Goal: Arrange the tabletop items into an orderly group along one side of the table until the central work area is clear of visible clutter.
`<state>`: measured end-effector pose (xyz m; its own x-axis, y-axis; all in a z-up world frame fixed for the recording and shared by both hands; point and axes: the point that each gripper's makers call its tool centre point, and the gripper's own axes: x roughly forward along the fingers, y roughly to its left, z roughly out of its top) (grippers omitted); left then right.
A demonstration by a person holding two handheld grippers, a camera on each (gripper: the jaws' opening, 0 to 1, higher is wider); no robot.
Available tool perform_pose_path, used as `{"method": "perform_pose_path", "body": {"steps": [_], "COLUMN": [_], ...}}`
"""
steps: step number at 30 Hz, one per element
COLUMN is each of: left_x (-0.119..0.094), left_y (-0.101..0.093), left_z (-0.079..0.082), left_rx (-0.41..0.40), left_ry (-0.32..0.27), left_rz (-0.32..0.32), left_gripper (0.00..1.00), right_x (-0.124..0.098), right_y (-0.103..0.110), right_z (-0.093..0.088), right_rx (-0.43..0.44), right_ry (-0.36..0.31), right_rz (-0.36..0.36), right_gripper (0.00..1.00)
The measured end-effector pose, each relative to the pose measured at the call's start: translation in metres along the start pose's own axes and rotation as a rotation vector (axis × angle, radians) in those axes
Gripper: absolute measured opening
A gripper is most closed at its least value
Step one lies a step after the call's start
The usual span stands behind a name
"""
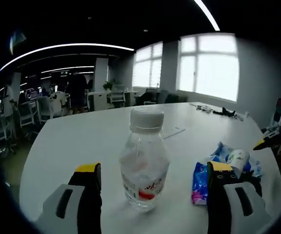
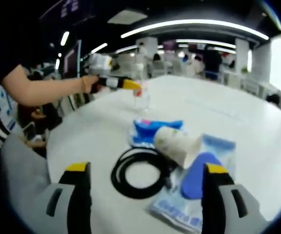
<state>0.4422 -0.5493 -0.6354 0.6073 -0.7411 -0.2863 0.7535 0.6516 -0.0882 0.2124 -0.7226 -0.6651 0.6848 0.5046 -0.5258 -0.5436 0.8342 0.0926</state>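
Left gripper view first: closest thing is the left hand-held gripper, jaws spread wide with a clear water bottle standing upright between them, white cap on, not touched by either jaw as far as I can see. Just off at 3 o'clock from the bottle there's a blue snack packet and a white paper cup lying on blue wrappers, partly behind the right-side jaw. All of it sits on a white round tabletop (office desks and chairs way back at 10 o'clock).

Right gripper view: the right hand-held gripper is also wide apart, holding nothing. Between the jaws is a coiled black cable, touching the cup on its side at 1 o'clock. A blue pouch lies on a clear packet at 3 o'clock. Far off at 12 o'clock, the other gripper, in a person's hand, is at the bottle.
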Motion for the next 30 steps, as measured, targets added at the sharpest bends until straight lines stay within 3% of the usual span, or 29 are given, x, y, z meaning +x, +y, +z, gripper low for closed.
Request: {"method": "perform_pose_path", "body": {"steps": [8, 30], "left_x": [-0.023, -0.067], "left_y": [-0.023, -0.069], "left_z": [-0.003, -0.009], "left_rx": [-0.009, -0.009], "left_ry": [0.025, 0.060], "left_rz": [0.015, 0.012], "left_gripper": [0.99, 0.99], "right_x": [-0.006, -0.013], "right_y": [-0.004, -0.006], "right_z": [0.008, 0.013], "right_rx": [0.036, 0.043], "right_ry": [-0.030, -0.047], "right_rz": [0.007, 0.032], "right_gripper": [0.92, 0.87]}}
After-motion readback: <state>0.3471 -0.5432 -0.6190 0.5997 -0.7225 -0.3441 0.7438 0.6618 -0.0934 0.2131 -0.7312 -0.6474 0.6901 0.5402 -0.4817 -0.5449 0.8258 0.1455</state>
